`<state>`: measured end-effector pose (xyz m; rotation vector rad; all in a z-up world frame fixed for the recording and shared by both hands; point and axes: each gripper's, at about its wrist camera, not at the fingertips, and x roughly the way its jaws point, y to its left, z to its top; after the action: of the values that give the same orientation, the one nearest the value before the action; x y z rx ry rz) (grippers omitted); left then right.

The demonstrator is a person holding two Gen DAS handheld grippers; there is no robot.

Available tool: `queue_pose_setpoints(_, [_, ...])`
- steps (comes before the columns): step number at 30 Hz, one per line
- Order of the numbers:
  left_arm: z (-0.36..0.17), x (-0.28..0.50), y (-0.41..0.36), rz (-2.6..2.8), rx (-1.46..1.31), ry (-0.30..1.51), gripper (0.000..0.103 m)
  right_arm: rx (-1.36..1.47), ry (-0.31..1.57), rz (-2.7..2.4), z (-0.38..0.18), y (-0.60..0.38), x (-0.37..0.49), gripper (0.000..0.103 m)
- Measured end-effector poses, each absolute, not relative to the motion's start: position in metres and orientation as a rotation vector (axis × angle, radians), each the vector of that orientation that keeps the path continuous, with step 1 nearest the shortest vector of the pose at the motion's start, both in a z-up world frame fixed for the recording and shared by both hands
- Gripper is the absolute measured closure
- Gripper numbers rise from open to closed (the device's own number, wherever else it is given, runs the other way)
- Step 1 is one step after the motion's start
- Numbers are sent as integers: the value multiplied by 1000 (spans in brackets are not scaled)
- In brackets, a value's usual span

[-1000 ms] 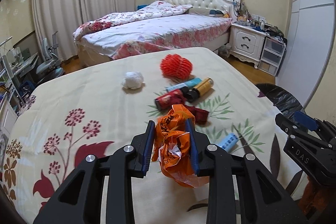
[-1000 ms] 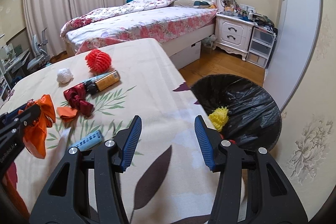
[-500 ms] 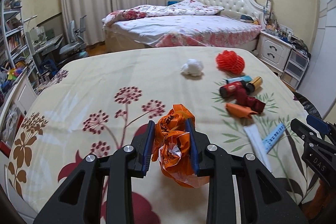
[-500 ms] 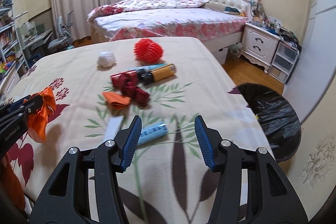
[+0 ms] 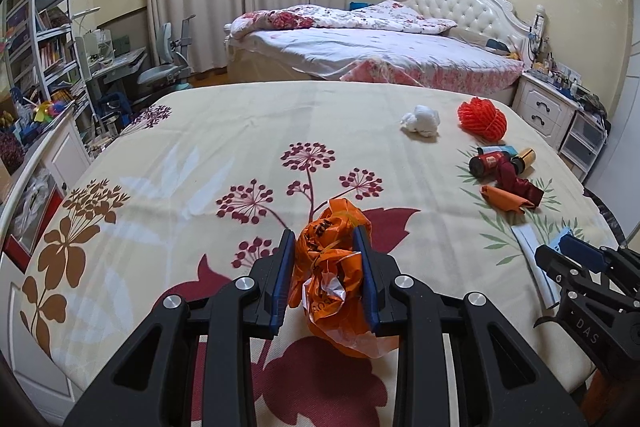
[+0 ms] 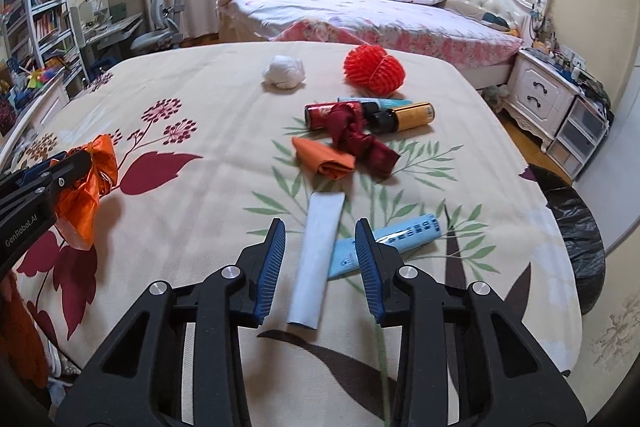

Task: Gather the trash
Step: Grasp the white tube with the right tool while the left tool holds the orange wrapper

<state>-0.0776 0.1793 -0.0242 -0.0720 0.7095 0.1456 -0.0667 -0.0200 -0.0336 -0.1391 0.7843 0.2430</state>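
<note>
My left gripper (image 5: 325, 263) is shut on a crumpled orange plastic bag (image 5: 334, 283), held above the floral tablecloth; the bag also shows at the left of the right wrist view (image 6: 86, 187). My right gripper (image 6: 320, 251) is open and empty, its jaws either side of a pale flat tube (image 6: 318, 259) lying on the cloth. A light blue tube (image 6: 386, 243) lies just right of it. Further off lie an orange wrapper (image 6: 324, 159), a dark red cloth (image 6: 356, 139), a red can (image 6: 318, 113), a gold bottle (image 6: 404, 117), a red mesh ball (image 6: 374, 69) and a white wad (image 6: 284, 73).
A bin lined with a black bag (image 6: 576, 231) stands off the table's right edge. A bed (image 5: 376, 47) and white nightstand (image 5: 548, 107) are behind. Shelves and a desk chair (image 5: 164, 67) stand at the left.
Both grippers swung left, away from the bin. The right gripper now hovers over the pale tube. The left gripper still holds the orange bag, further left over the cloth.
</note>
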Motion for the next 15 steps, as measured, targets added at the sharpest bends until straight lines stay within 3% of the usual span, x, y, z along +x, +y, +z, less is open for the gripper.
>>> queue_pose_setpoints(9, [-29,-86,181,141,-86,713,72,-156,831,239,-49,-15,-67,68])
queue_pose_setpoints(12, [-29,-87,181,139,-90,718,72,-167,824,247,-50,-14,-69,86])
queue_pose_setpoints(15, [-30,-88,178,134,-96,719,72,-161,816,257,-50,-14,-71,87])
